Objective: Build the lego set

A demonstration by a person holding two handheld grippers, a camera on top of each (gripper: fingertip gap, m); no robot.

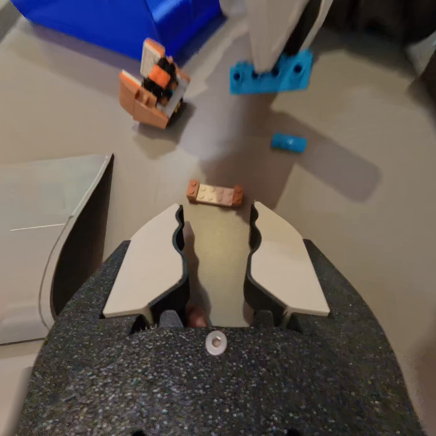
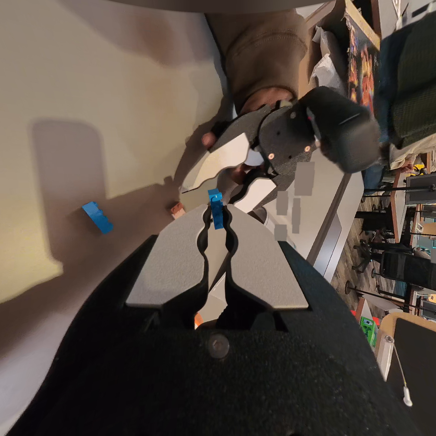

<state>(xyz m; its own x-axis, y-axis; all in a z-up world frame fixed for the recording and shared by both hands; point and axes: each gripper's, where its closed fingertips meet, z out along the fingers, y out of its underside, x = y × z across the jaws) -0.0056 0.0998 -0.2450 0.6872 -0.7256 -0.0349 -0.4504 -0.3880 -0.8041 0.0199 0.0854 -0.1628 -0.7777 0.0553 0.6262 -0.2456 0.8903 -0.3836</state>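
Note:
In the left wrist view my left gripper (image 1: 217, 207) is open and empty, low over the table. A small brown and tan plate piece (image 1: 214, 194) lies just ahead of its fingertips. An orange, black and grey partial build (image 1: 153, 87) stands farther back on the left. My right gripper (image 2: 217, 209) is shut on a blue brick with holes (image 2: 214, 197) and holds it above the table. This brick also shows at the top right of the left wrist view (image 1: 271, 75). A small blue piece (image 1: 289, 142) lies on the table, and it also shows in the right wrist view (image 2: 98, 218).
A blue box (image 1: 106, 21) stands at the back left. A white flat box (image 1: 35, 224) lies to the left of my left gripper. The left gripper's fingers (image 2: 219, 158) and a brown sleeve (image 2: 259, 54) show beyond the right gripper. Chairs and clutter lie past the table edge (image 2: 330, 236). The tips of one gripper are about 9 cm away from the tips of the other. My left gripper's tips are some 8 cm from the small blue piece (image 1: 289, 142). Look for it in the right wrist view (image 2: 100, 220) too.

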